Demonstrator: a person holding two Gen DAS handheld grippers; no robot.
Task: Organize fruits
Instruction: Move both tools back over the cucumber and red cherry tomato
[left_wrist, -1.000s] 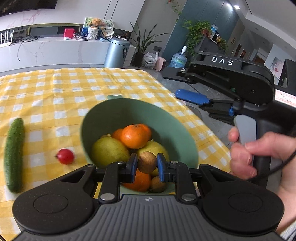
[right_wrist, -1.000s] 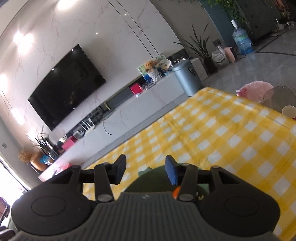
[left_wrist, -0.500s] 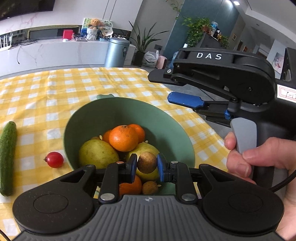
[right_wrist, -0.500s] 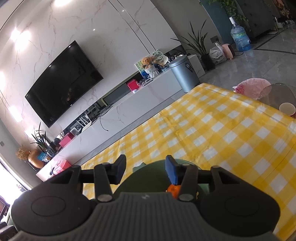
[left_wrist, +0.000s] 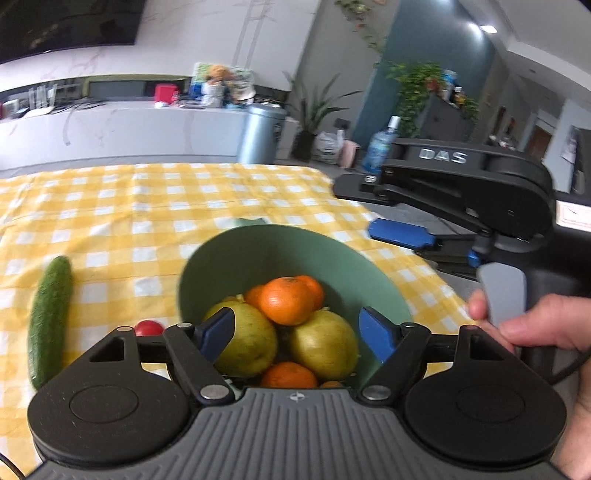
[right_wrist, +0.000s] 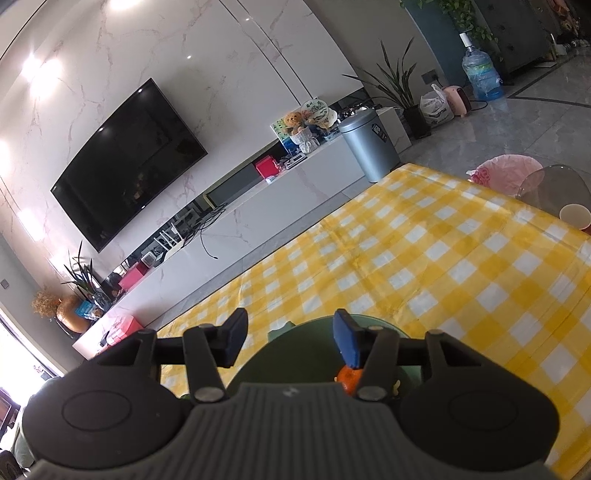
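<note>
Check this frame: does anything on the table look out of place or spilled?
Nothing is spilled or damaged. The green bowl holds oranges and yellow-green fruit, while a cucumber and a small red tomato lie loose on the checked cloth to its left, outside the bowl.

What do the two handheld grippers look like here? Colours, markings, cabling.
Left gripper: black linkage arms with silver pivot pins, two round black discs, a ribbed grey housing with a small cross-shaped mark, blue finger pads. Right gripper: matching black body, silver "DAS" lettering, blue pads, a grey trigger on a black pistol handle, a black cable trailing from the handle. No sleeve is visible on the hand.
</note>
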